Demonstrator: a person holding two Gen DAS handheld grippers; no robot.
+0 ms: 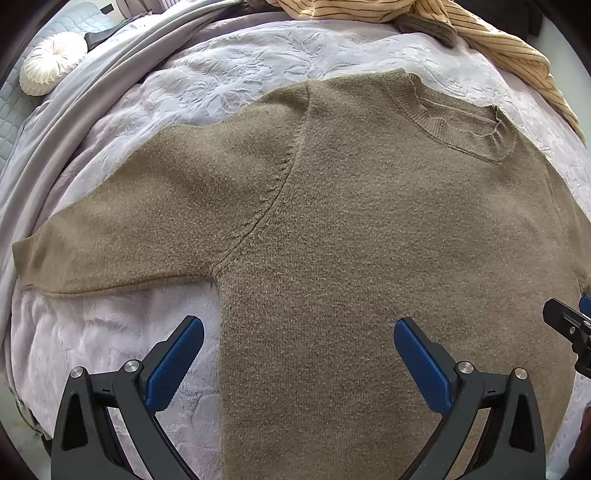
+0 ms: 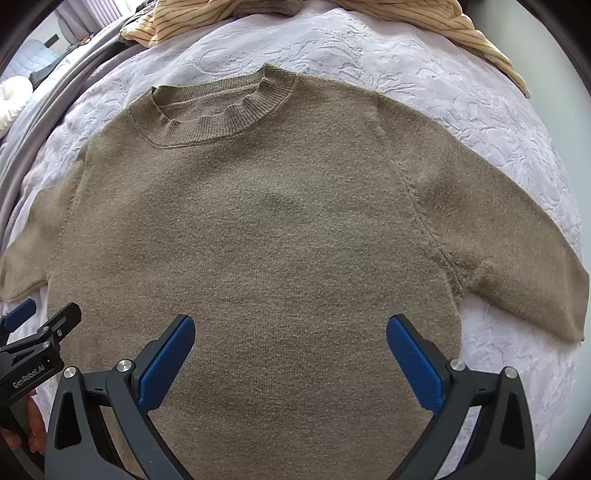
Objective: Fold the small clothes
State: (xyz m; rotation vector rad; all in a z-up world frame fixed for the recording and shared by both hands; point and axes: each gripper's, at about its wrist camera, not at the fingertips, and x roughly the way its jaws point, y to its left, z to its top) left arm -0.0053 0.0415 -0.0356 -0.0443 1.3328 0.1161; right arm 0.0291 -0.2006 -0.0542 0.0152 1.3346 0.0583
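A brown knit short-sleeved sweater (image 1: pixel 351 229) lies flat and spread out on a lilac bedspread (image 1: pixel 229 77), collar away from me. It also shows in the right wrist view (image 2: pixel 266 229). My left gripper (image 1: pixel 298 350) is open and empty above the sweater's lower left side, one finger over the bedspread. My right gripper (image 2: pixel 290 350) is open and empty above the lower body of the sweater. The left sleeve (image 1: pixel 122 229) and the right sleeve (image 2: pixel 509 236) are stretched out sideways.
A yellow striped garment (image 1: pixel 491 40) is heaped at the far end of the bed, and shows in the right wrist view too (image 2: pixel 461 29). A grey blanket (image 1: pixel 92 92) and a round white cushion (image 1: pixel 51 62) lie at the far left.
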